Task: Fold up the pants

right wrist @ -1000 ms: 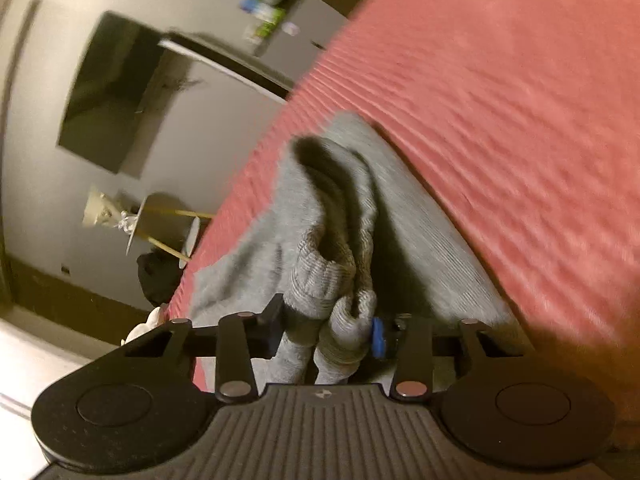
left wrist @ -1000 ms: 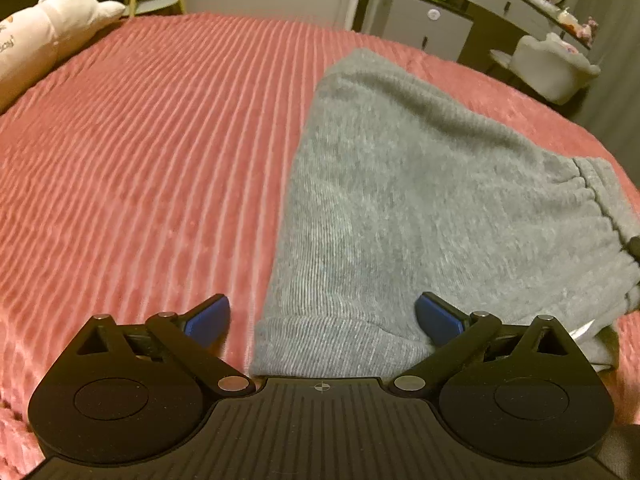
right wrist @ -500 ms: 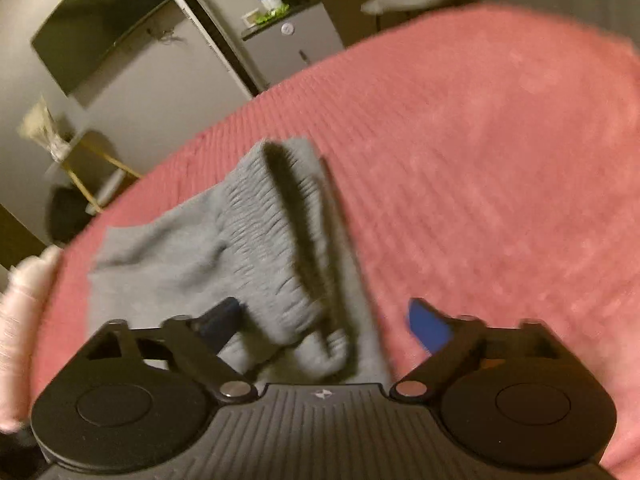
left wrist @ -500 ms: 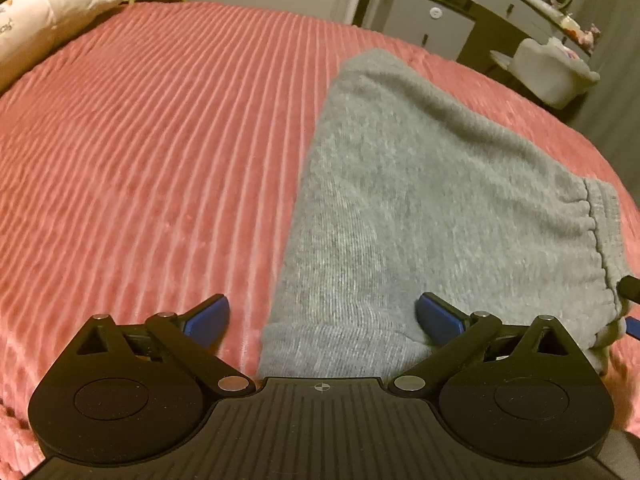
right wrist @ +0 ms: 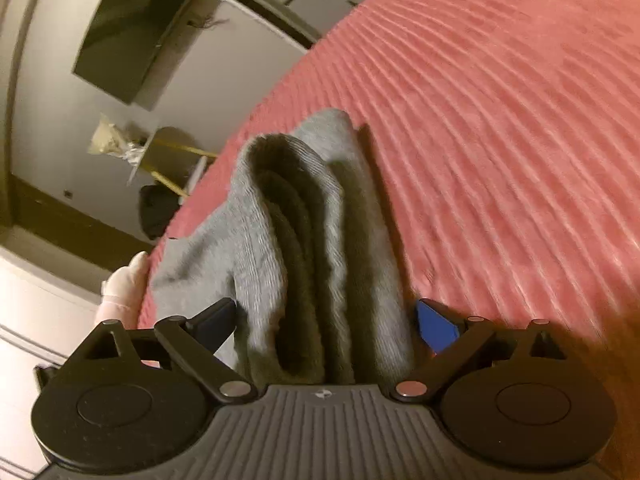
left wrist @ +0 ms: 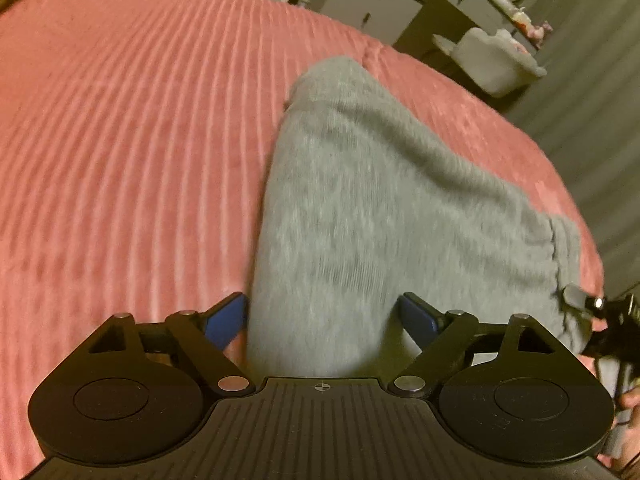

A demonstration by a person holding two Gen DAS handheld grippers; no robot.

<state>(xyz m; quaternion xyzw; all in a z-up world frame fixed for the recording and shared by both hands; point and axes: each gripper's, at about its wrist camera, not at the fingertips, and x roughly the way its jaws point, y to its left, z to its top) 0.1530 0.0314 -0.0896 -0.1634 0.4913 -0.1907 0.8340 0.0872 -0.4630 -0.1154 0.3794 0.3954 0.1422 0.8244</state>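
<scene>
Since a second ago the right gripper [right wrist: 326, 320] has let go of the bunched waistband it pinched; its jaws are opening, spread wide, with the folded layers standing loose between the blue pads, neither pad seen pressing. The left gripper [left wrist: 322, 314] has slid in over the near edge of the grey sweatpants [left wrist: 360, 208]; its jaws are closing, though wide apart, fabric between them, left pad just at the cloth's edge, no grip seen. The pants are soft ribbed knit, folded into a long tapering slab with a gathered elastic waistband [left wrist: 566, 248] at its right end, lying on the pink bedspread [left wrist: 120, 140], a plush, corrugated cover with parallel ridges. In the right wrist view the stacked layers show as rounded, looping folds. Frames blurred by motion.
</scene>
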